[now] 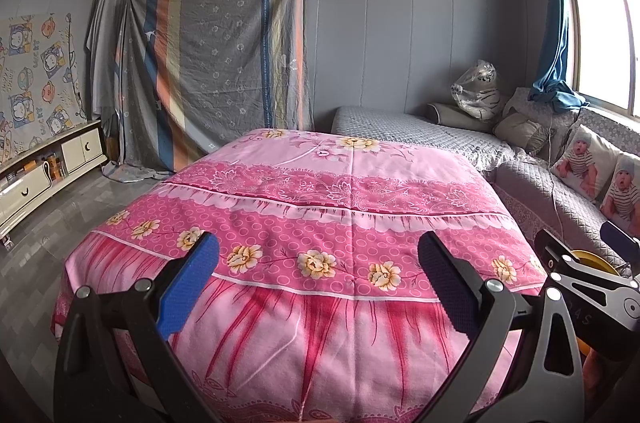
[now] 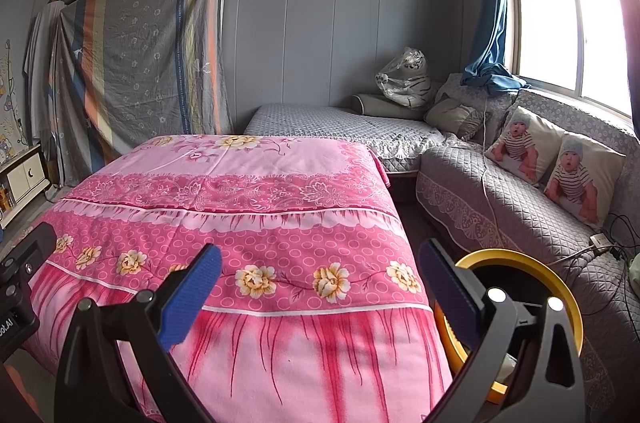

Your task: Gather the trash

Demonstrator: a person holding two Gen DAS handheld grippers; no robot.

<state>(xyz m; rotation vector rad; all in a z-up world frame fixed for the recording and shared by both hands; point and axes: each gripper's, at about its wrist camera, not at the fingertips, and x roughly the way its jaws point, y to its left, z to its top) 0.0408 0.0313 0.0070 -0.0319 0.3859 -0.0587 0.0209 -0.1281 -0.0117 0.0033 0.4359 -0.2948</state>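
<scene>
Left tool (image 1: 318,277) open, empty, over near edge of pink-covered counter (image 1: 328,191). Right tool (image 2: 320,281) likewise open, empty. Yellow-rimmed bin (image 2: 520,259) just right of counter, below right tool; right hand nearer. No trash visible on counter. Grey sofa (image 2: 500,191) beyond bin.

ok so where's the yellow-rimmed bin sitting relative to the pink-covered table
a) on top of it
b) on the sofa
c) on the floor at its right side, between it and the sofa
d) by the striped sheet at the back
c: the right wrist view shows the yellow-rimmed bin down beside the right edge of the pink-covered table, with the sofa on its far side.
</scene>
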